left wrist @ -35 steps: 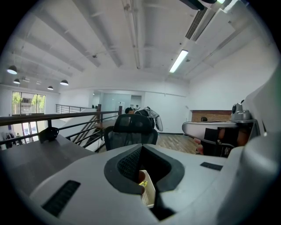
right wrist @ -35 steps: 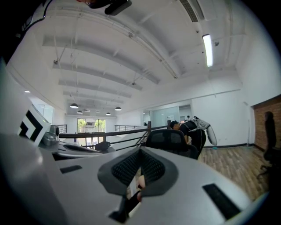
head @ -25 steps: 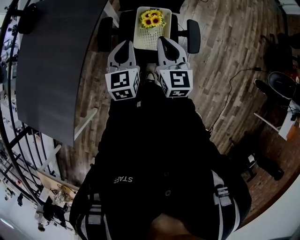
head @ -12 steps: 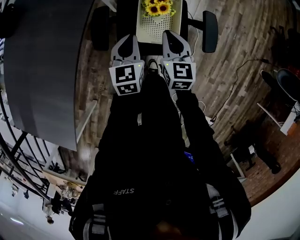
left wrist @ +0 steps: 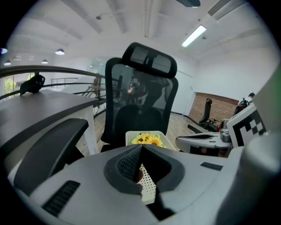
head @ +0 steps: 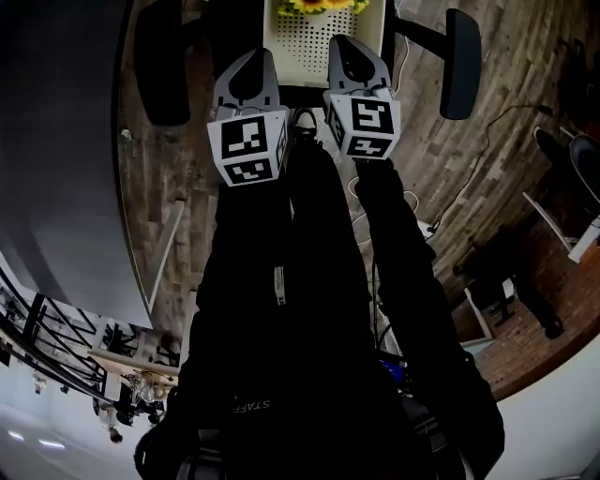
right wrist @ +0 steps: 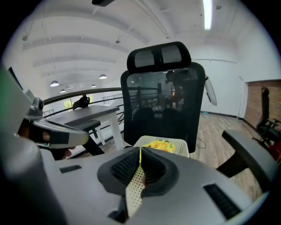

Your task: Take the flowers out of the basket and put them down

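Note:
Yellow sunflowers (head: 319,6) lie in a white perforated basket (head: 314,52) on the seat of a black office chair. My left gripper (head: 251,58) and right gripper (head: 350,45) sit side by side at the basket's near edge. In the left gripper view the flowers (left wrist: 148,139) show just past the left gripper (left wrist: 141,149), whose jaws are closed with the basket's perforated wall (left wrist: 148,186) between them. In the right gripper view the right gripper (right wrist: 140,151) is likewise shut on the thin wall (right wrist: 134,186), flowers (right wrist: 161,145) beyond.
The chair's armrests (head: 161,61) (head: 459,61) flank the basket, and its mesh back (left wrist: 140,101) rises behind it. A dark grey table (head: 56,141) stands to the left. Wooden floor, a cable and other chairs lie to the right.
The head view has drawn closer and tilted down: chair and basket now sit larger and higher in frame, flowers at the top edge. Both grippers keep their place at the basket's near edge.

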`<state>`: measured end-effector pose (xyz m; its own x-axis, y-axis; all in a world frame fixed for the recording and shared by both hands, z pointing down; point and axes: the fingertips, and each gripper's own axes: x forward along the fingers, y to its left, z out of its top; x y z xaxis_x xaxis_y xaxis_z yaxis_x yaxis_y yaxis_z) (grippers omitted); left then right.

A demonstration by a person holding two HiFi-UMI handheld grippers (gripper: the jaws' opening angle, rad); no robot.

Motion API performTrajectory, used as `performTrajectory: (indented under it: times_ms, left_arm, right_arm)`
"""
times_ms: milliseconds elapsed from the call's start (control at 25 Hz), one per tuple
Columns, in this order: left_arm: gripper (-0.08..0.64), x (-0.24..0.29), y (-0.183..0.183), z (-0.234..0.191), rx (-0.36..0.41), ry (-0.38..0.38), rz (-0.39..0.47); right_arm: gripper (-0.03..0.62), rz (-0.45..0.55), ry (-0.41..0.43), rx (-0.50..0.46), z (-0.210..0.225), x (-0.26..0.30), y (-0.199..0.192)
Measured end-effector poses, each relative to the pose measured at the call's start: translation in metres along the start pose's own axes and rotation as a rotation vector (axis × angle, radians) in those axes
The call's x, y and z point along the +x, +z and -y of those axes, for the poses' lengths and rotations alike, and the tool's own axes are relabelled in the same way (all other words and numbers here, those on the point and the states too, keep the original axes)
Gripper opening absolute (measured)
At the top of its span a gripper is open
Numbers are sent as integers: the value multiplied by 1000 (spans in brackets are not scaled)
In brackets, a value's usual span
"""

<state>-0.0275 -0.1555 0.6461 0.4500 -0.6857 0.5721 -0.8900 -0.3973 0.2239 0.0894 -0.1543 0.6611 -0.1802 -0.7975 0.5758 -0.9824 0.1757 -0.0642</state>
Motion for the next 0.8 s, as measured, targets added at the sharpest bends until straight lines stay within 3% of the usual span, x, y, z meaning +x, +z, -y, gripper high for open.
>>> performTrajectory:
  times_ms: [200, 480, 800]
  left_arm:
    - [0, 32, -30, -13, -11, 6, -37]
    - [0, 53, -44, -15, -17, -10, -55]
    - [0, 85, -53, -23, -12, -19, -84]
  right_arm:
    - [15, -44, 0, -8, 10, 38, -36]
    - [30, -80, -8, -12, 22, 65, -61]
    - [191, -221, -26, -9, 37, 114, -106]
